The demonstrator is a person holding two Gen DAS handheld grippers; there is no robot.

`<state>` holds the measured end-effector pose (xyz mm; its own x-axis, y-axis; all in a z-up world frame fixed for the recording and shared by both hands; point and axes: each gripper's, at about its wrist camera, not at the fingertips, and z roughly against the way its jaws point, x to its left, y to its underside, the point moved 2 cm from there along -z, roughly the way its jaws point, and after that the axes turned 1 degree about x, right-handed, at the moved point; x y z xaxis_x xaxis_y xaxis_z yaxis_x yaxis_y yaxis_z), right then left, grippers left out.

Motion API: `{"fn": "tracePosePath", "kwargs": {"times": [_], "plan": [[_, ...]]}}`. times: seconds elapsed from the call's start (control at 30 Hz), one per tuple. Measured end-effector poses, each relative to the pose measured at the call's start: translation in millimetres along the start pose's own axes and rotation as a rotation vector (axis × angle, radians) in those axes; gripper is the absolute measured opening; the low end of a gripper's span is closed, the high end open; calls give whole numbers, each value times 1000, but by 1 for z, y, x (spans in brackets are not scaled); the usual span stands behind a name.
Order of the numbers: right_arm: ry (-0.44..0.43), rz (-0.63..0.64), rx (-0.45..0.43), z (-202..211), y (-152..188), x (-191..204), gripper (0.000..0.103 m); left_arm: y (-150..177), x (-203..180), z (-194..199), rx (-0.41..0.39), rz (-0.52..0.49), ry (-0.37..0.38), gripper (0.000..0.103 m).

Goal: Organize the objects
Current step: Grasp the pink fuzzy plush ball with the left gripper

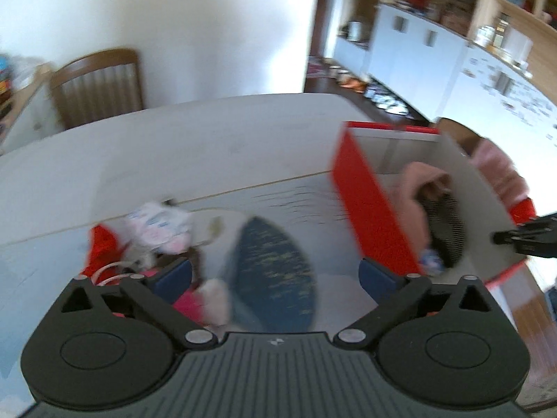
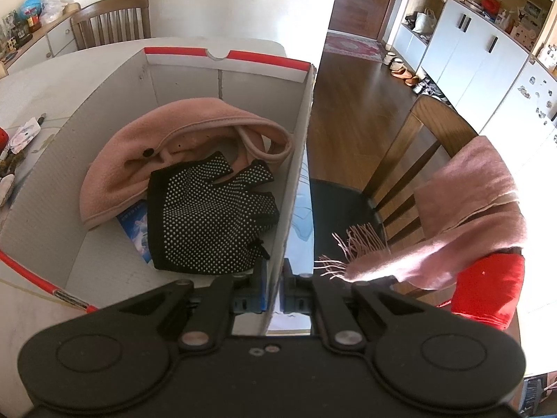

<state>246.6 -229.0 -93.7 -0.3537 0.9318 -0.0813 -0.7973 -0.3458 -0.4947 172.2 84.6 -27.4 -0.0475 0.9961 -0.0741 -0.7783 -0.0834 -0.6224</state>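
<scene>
Red-and-white box [image 2: 229,69] w/ pink hat [image 2: 167,139] & dotted black glove [image 2: 209,223] inside is clamped at its wall by right gripper [image 2: 275,296]; left gripper [image 1: 275,275] is held wide apart over blurred blue cloth item [image 1: 275,271].

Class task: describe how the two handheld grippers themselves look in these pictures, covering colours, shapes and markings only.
Both look alike. The left gripper has a matte black body with a ribbed top plate bearing a small pale logo, two rounded lobes with raised discs, black linkage arms on silver pivot pins, and blue pads. The right gripper shows the same black lobes, silver pins and blue pads. No cables or sleeves are visible.
</scene>
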Motion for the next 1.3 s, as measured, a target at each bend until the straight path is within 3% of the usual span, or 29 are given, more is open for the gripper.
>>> {"fn": "tracePosePath", "kwargs": {"times": [0.27, 0.5, 0.87, 1.07, 1.13, 1.3], "plan": [[14, -1, 4, -1, 0, 2, 6, 15, 54, -28, 73, 78, -116, 103], [25, 0, 11, -2, 0, 4, 6, 31, 81, -54, 129, 121, -167, 103], [37, 1, 18, -5, 1, 7, 6, 46, 94, -73, 170, 117, -216, 103], [37, 2, 18, -5, 2, 7, 6, 47, 96, -68, 143, 123, -236, 102], [37, 1, 18, -5, 2, 7, 6, 46, 95, -67, 133, 121, -229, 86], [37, 2, 18, -5, 2, 7, 6, 43, 93, -61, 127, 122, -216, 75]]}}
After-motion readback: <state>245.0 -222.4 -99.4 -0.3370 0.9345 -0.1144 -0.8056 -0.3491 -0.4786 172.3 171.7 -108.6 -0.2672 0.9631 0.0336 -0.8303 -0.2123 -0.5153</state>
